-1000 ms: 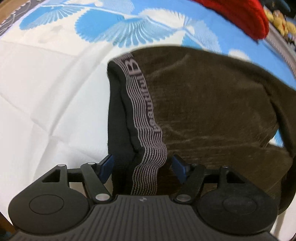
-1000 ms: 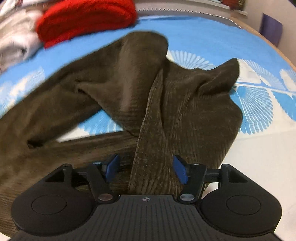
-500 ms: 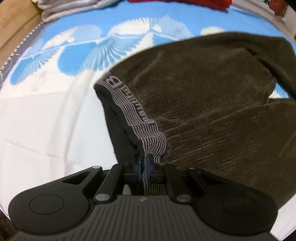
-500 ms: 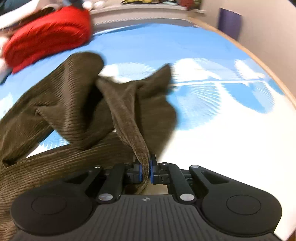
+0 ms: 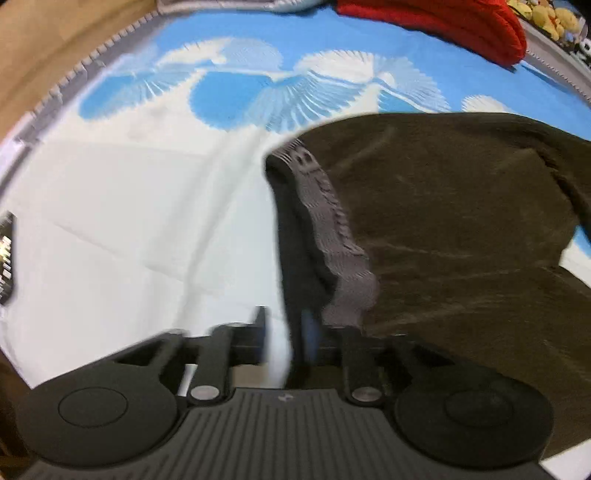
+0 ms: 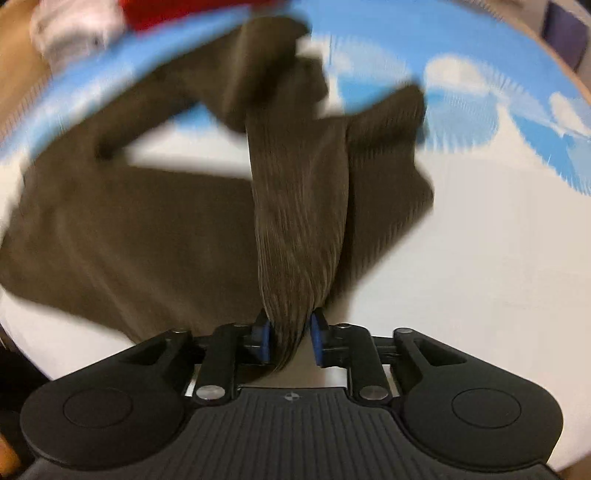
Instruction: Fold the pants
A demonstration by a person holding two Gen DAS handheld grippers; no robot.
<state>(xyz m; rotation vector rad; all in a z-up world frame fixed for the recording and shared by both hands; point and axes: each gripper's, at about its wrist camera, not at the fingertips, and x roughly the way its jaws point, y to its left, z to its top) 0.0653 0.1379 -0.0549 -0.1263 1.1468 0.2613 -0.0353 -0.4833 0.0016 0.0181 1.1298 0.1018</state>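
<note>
**Letting go of the brown pants after pulling them out flat**

The dark brown corduroy pants (image 5: pixel 461 229) are lying on the bed, spread across a white bedsheet with blue fan-shaped prints (image 5: pixel 122 229). A red knitted garment (image 5: pixel 443 18) is sitting well apart at the far edge.

The left gripper (image 5: pixel 282 339) is hanging at the grey striped waistband (image 5: pixel 332 236). Its fingers have just been opening; they are standing apart now, with white sheet and the dark inner edge of the waist showing between them. The blur is hiding whether one pad is brushing cloth, but nothing is clamped.

The right gripper (image 6: pixel 290 334) is at the hem end of one pant leg (image 6: pixel 299 206). Its fingers have also just been opening, yet a bunched tail of corduroy is sitting between the blue pads (image 6: pixel 263 338), touching the left one, with a gap showing at the right.

To do this step well, the right hand is probably needing a wider opening before it pulls away, so the hem is dropping free rather than dragging and twisting the leg. The legs are crossing over each other in the right wrist view, so the next grasp is likely best taken on the upper leg, laying it straight alongside the other before any fold is being made.
</note>
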